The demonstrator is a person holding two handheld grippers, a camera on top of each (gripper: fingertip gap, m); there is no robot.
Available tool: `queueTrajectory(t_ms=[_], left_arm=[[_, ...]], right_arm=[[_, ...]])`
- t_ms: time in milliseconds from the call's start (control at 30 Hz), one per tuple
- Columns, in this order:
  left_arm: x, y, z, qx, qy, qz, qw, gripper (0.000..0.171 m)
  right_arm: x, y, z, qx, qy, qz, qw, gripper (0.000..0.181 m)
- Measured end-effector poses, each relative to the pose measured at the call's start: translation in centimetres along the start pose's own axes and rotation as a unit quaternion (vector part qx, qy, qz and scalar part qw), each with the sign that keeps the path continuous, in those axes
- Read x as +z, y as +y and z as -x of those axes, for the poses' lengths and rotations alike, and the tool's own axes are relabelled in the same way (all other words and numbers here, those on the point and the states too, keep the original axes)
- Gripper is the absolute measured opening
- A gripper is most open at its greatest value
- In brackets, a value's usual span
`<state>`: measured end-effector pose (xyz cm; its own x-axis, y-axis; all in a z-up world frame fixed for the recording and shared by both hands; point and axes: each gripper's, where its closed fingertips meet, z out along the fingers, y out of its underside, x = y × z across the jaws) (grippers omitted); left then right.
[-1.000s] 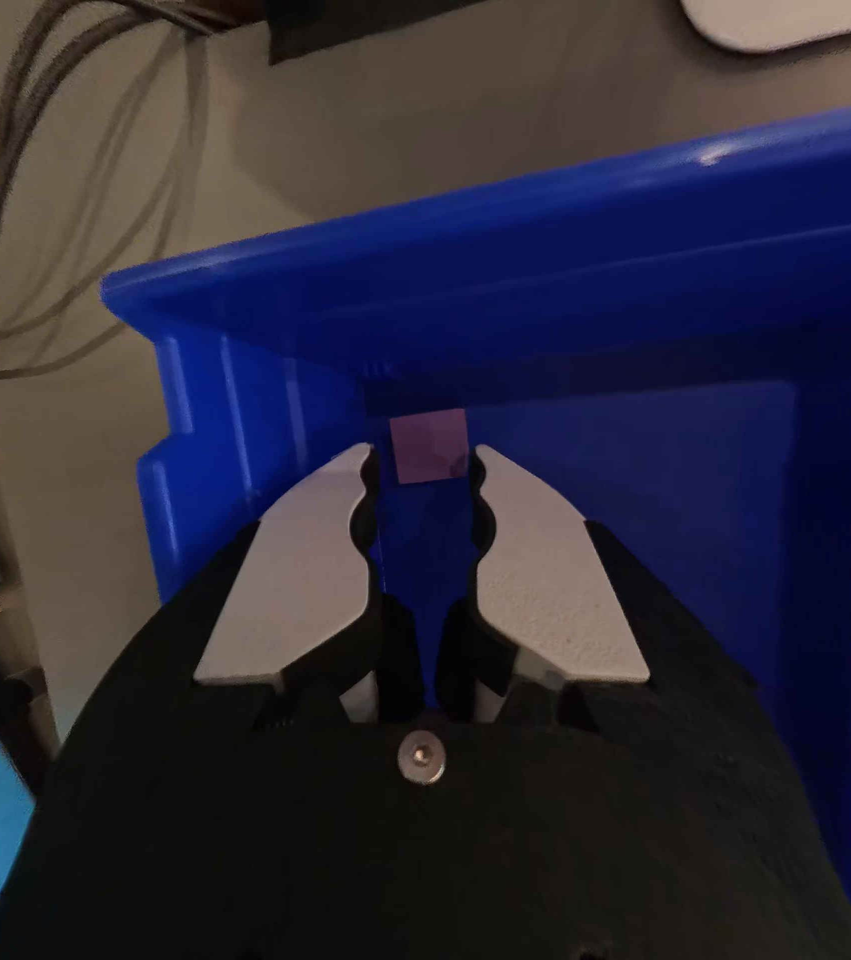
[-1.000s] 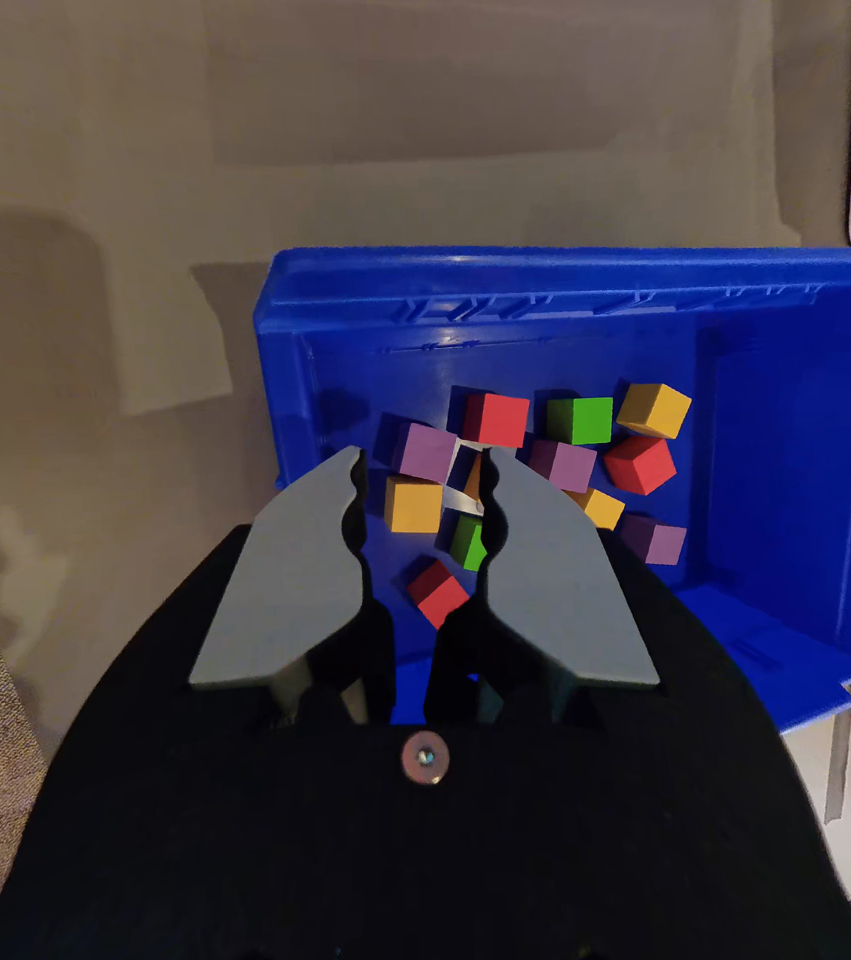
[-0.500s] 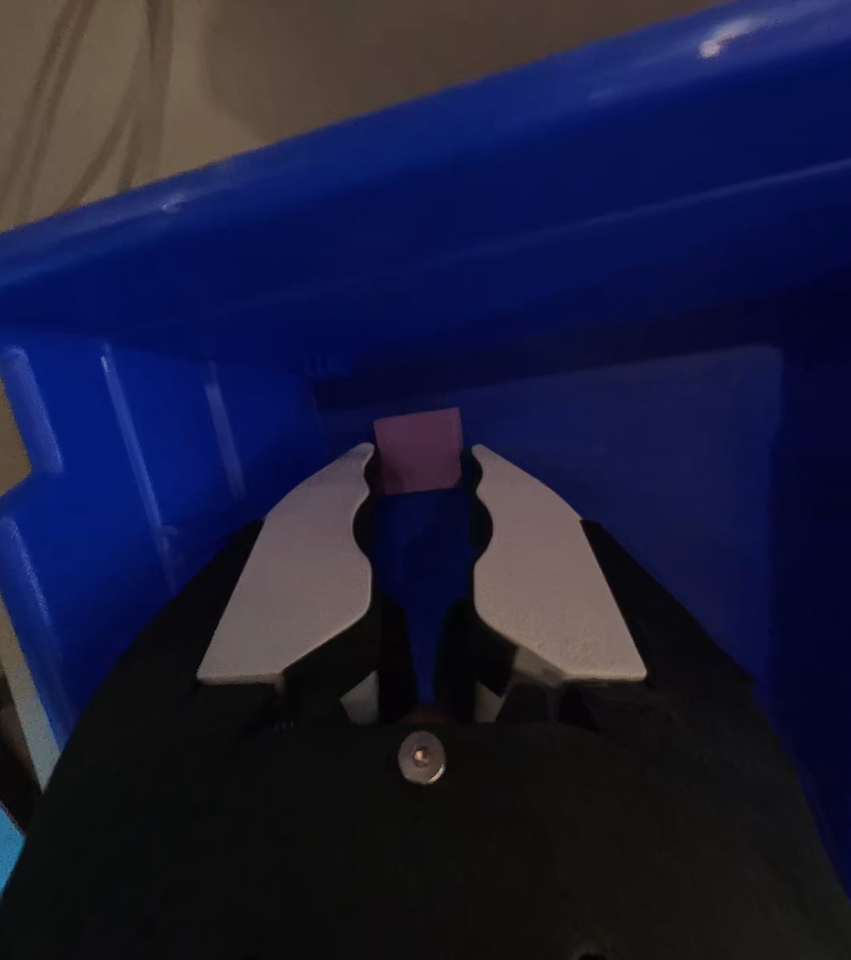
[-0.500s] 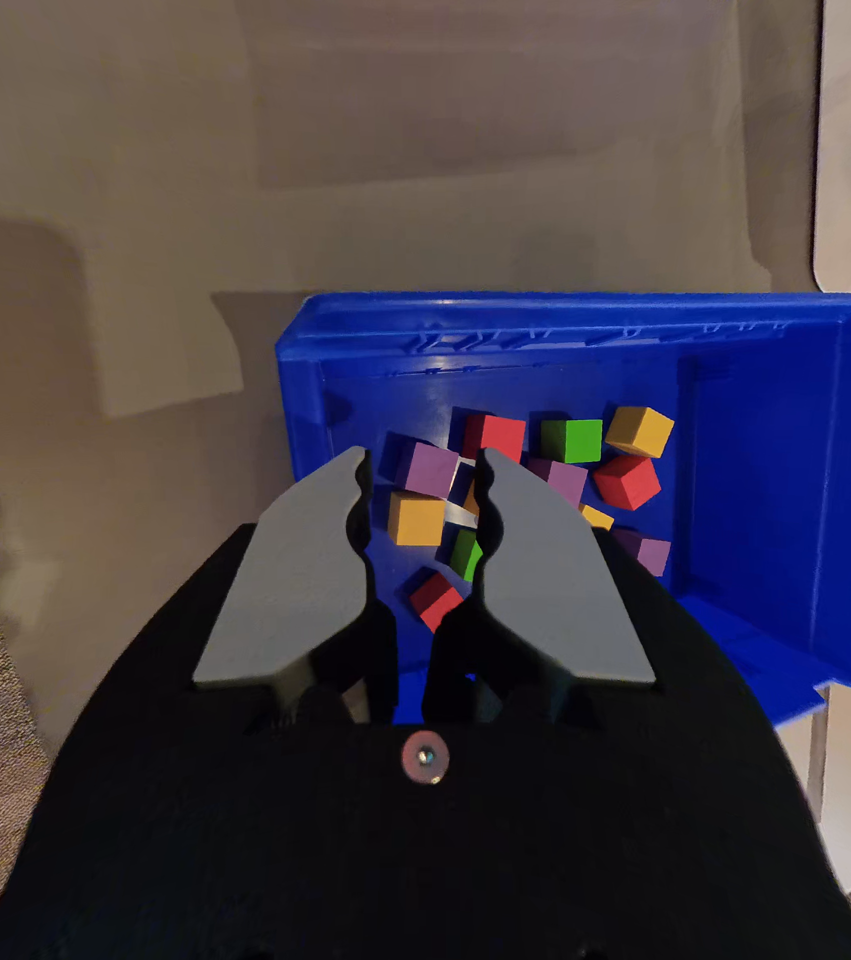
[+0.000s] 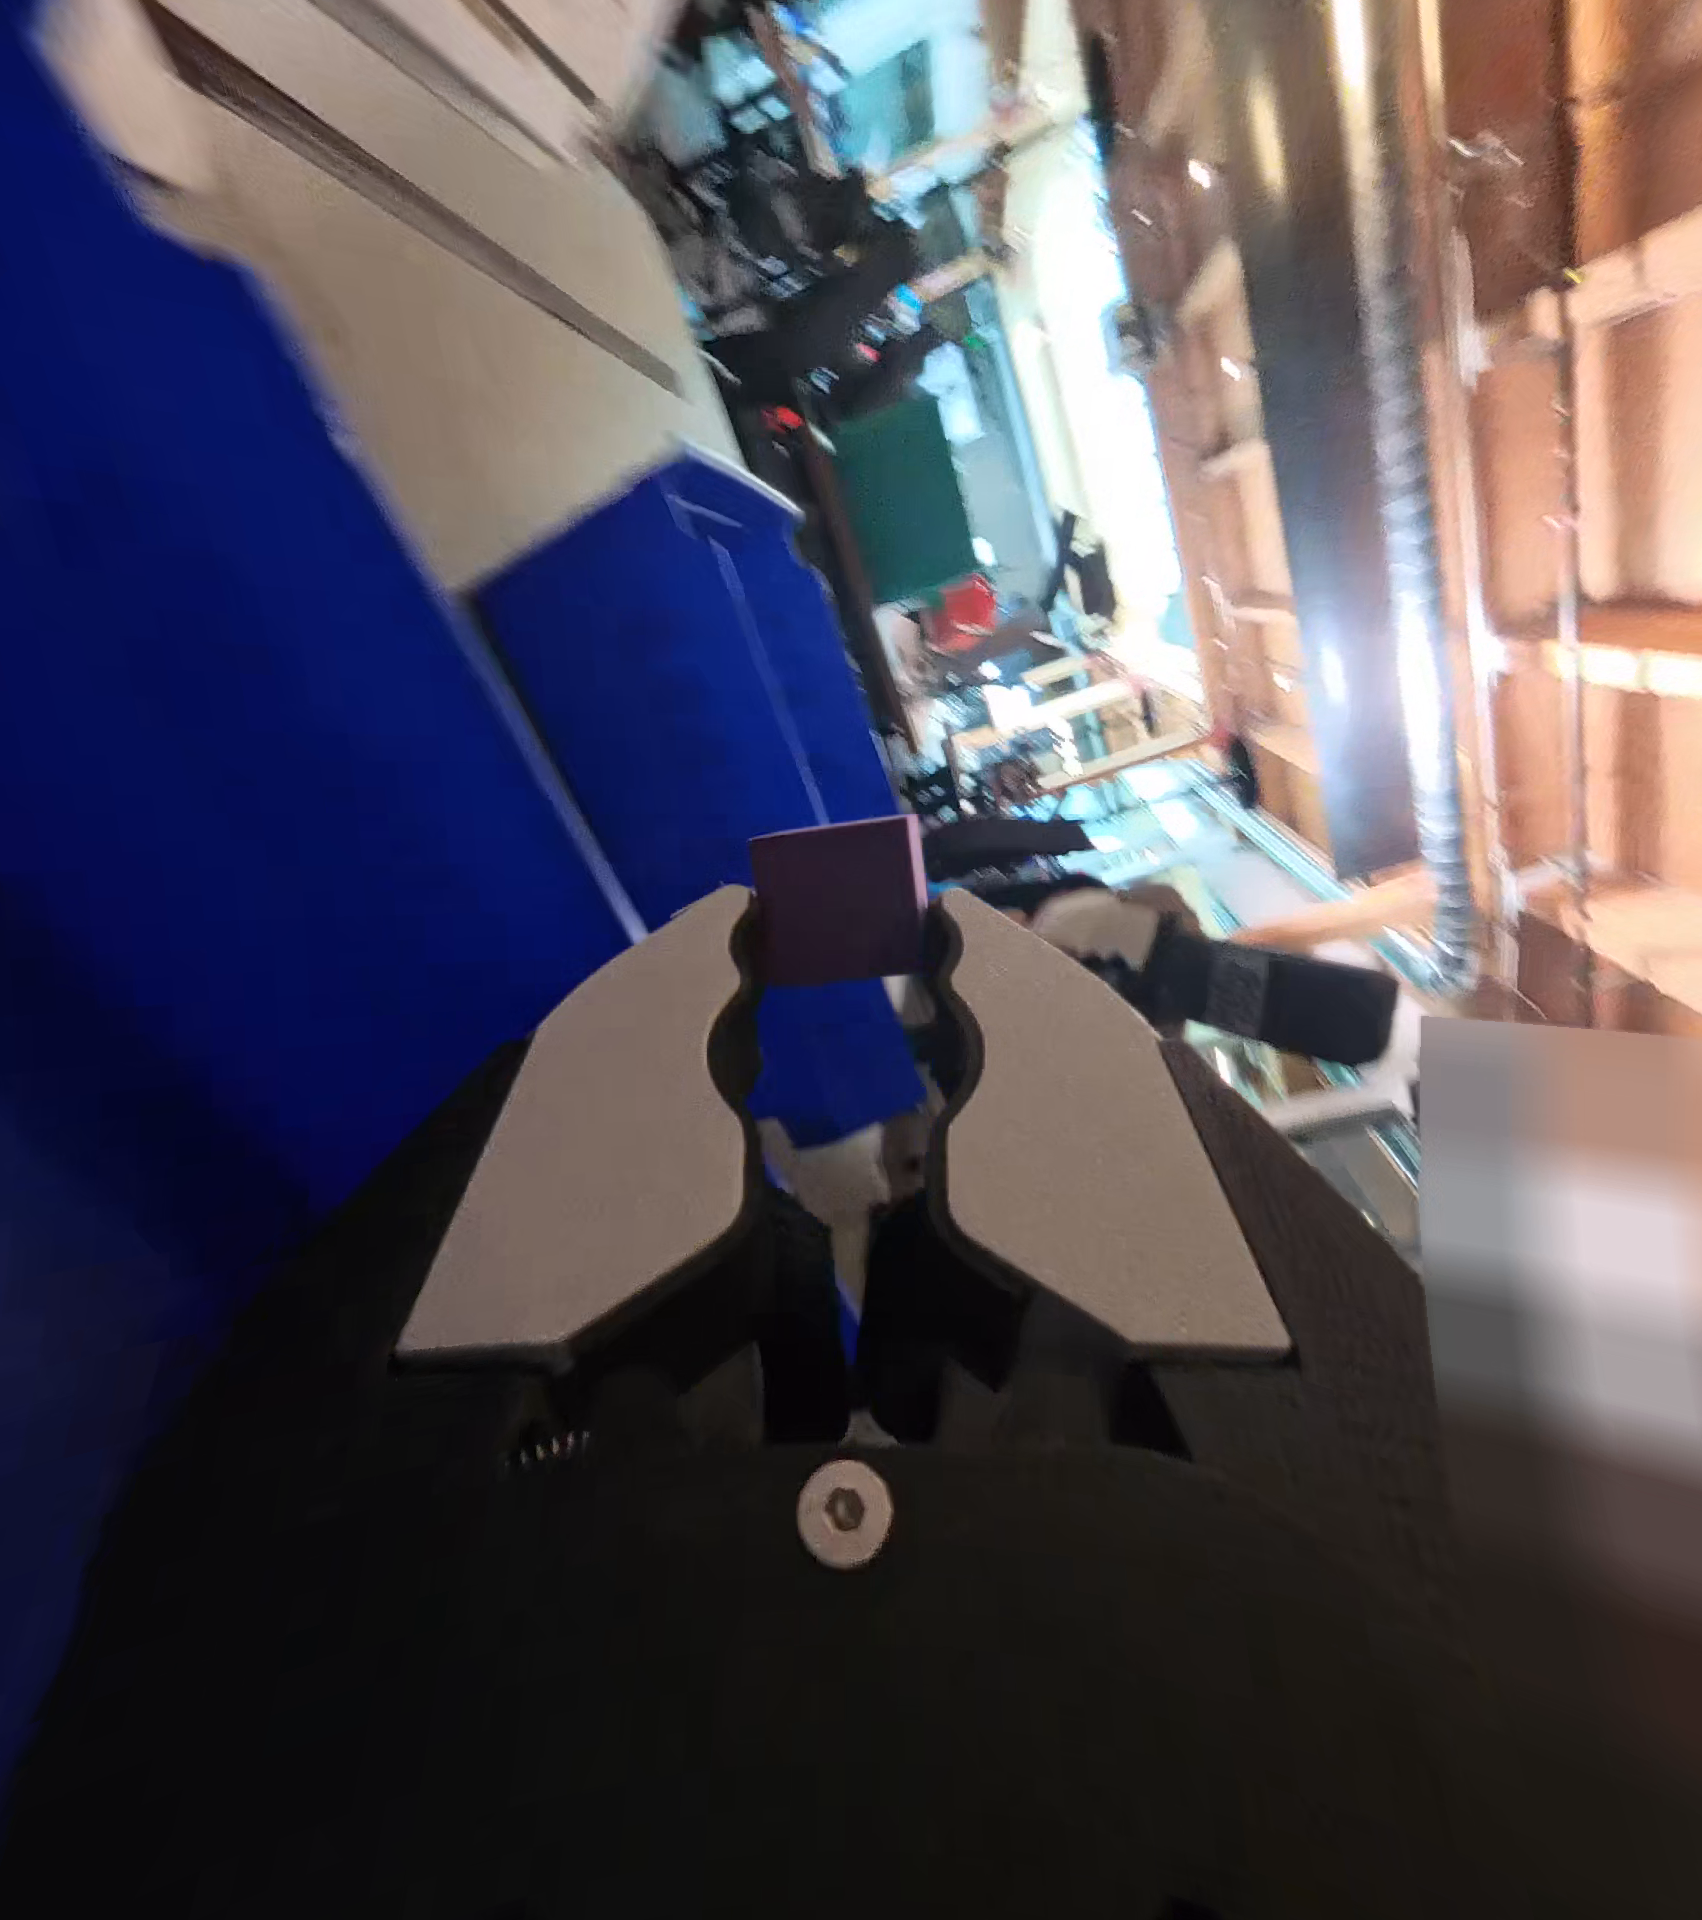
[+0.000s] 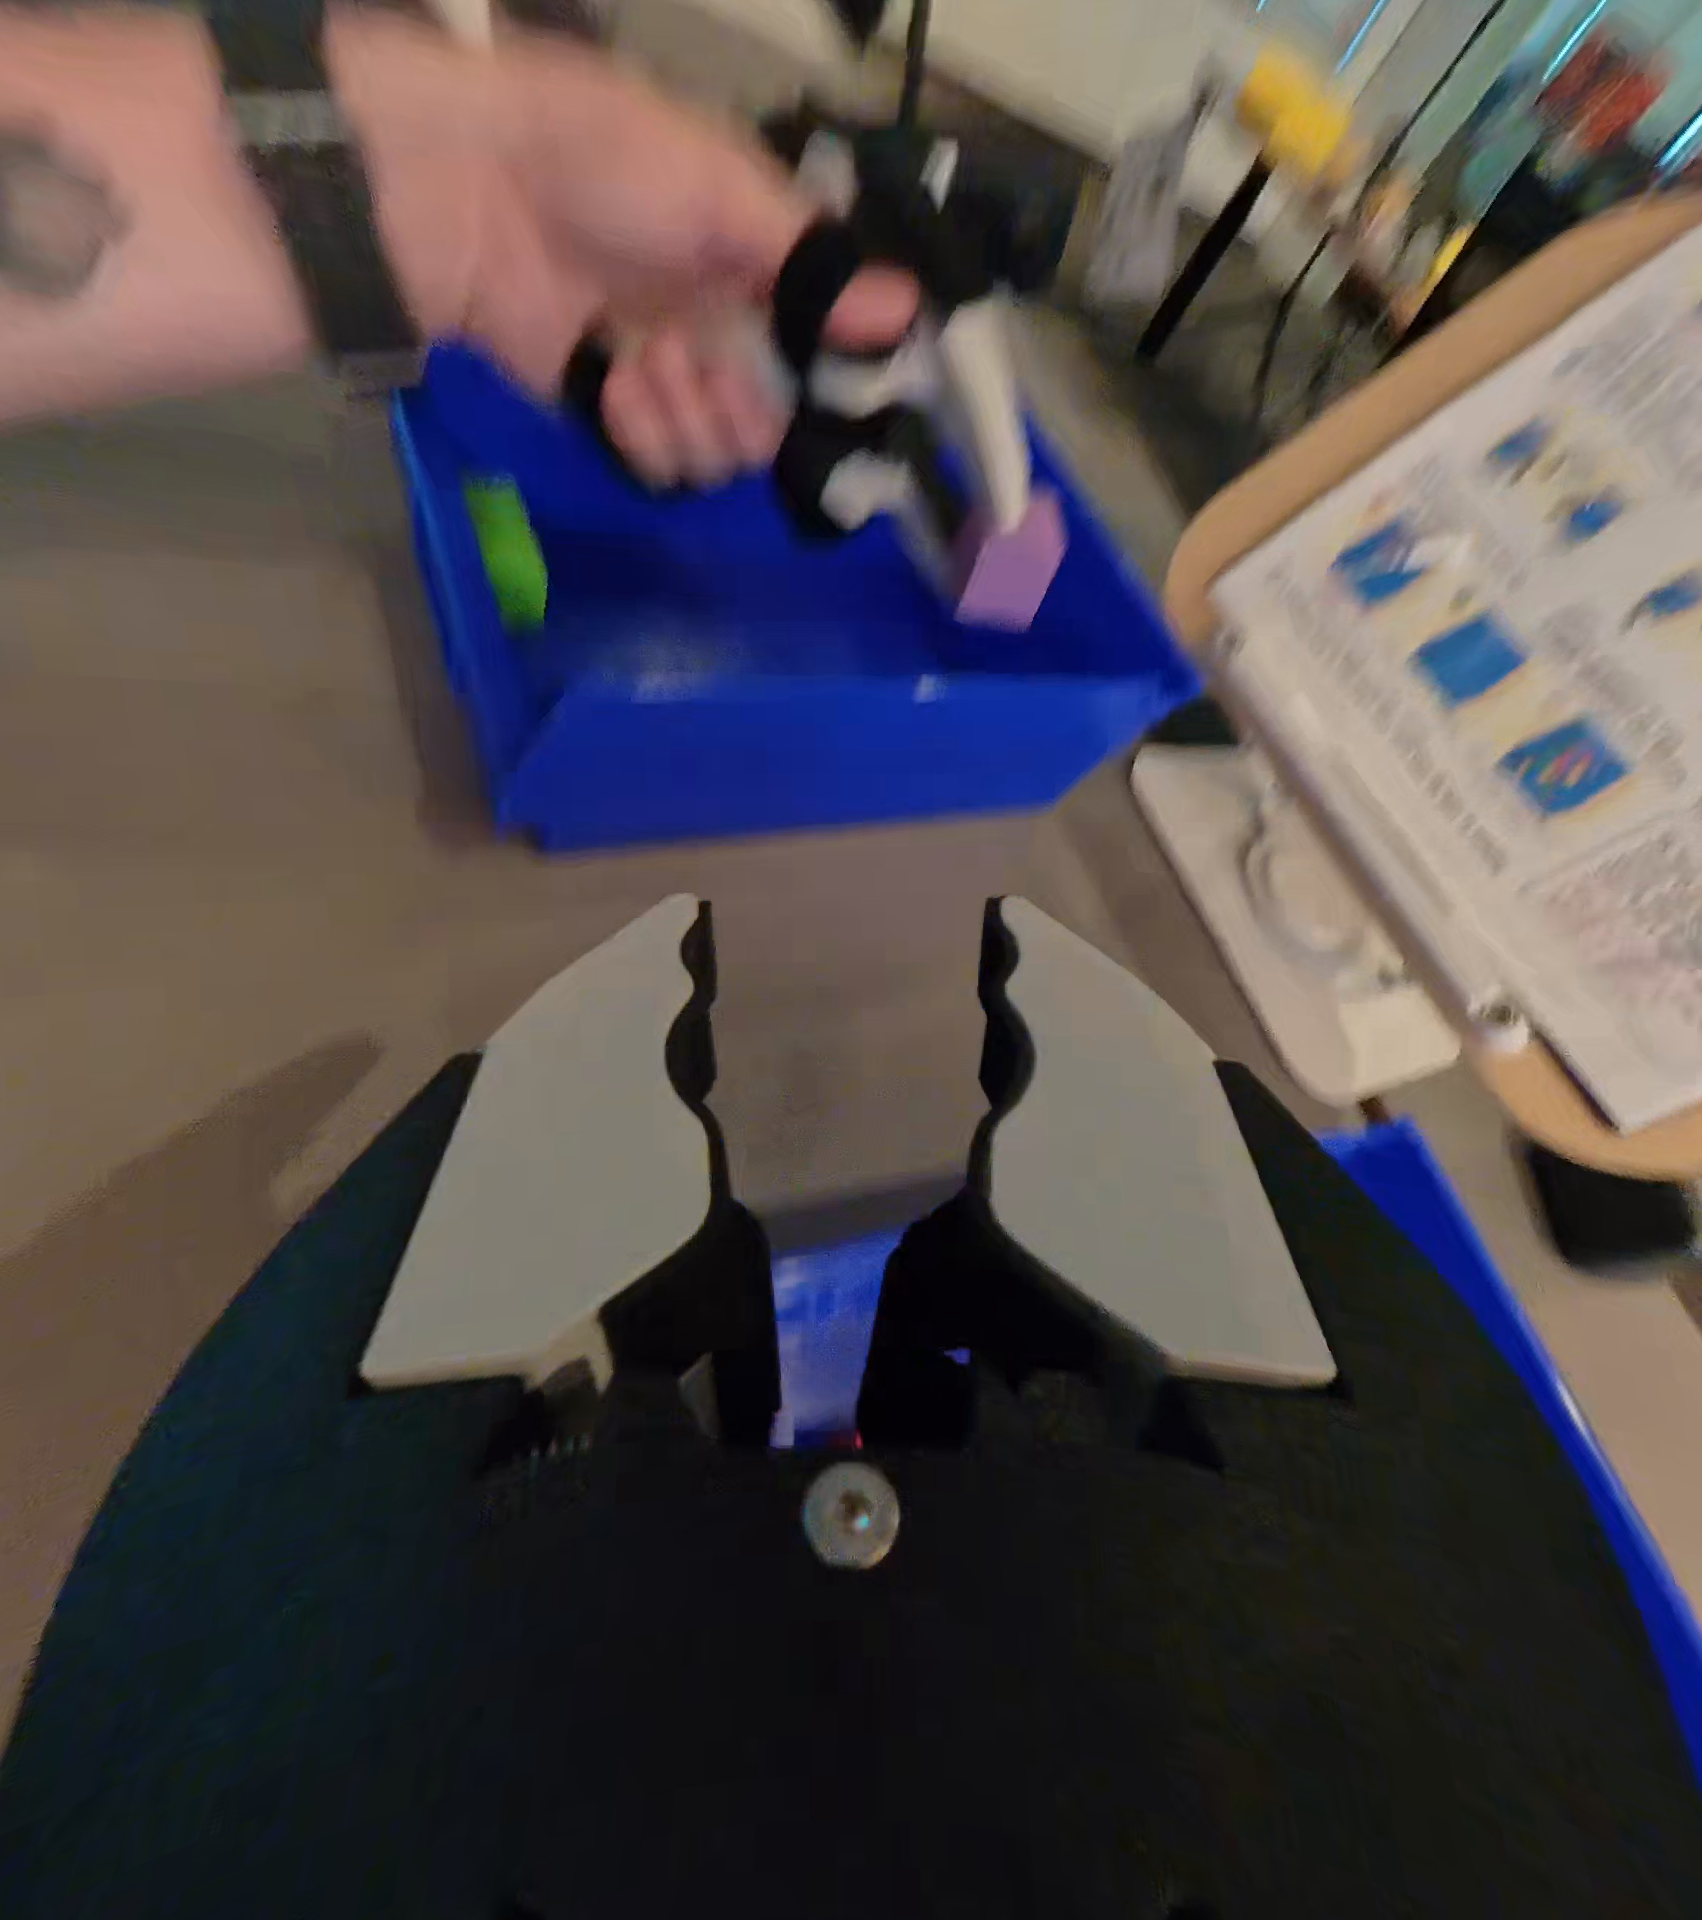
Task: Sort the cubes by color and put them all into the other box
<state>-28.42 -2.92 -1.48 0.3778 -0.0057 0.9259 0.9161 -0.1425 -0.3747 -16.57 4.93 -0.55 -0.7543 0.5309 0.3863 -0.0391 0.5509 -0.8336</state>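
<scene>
The left hand-held gripper point(image 5: 842, 920) is clamped on a purple cube point(image 5: 839, 902) at its fingertips; a blue bin point(image 5: 151, 727) fills the view from 7 to 11 o'clock. In the right wrist view, a green cube point(image 6: 506, 556) lies in a blue bin point(image 6: 774, 748) at 12 o'clock. The right hand-held gripper point(image 6: 842, 925) is spread apart, holding nothing, above the table point(image 6: 151, 831). A printed sheet point(image 6: 1574, 665), blurred, lies at 2 o'clock.

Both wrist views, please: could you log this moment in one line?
left gripper: shut on purple cube | right gripper: open, empty | blue bin: green cube inside
</scene>
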Motion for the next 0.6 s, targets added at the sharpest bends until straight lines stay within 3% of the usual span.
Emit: queueTrajectory(t_ms=[133, 300, 500, 600], left_arm=[[1.6, 4.3, -4.3, 0.004, 0.098, 0.039, 0.994, 0.03], [2.3, 7.5, -6.5, 0.018, 0.126, 0.062, 0.99, 0.03], [2.7, 8.5, -7.9, 0.025, 0.145, 0.053, 0.988, 0.03], [3.0, 8.5, -9.1, 0.013, 0.174, 0.037, 0.984, 0.053]], right_arm=[[2.9, -3.6, -0.8, 0.022, 0.027, -0.065, 0.997, 0.049], [5.8, -5.1, 0.6, -0.009, 0.023, -0.055, 0.998, 0.048], [6.1, -6.1, 1.2, -0.055, 0.06, -0.054, 0.995, 0.03], [4.9, -6.4, 0.7, -0.075, 0.078, -0.054, 0.993, 0.029]])
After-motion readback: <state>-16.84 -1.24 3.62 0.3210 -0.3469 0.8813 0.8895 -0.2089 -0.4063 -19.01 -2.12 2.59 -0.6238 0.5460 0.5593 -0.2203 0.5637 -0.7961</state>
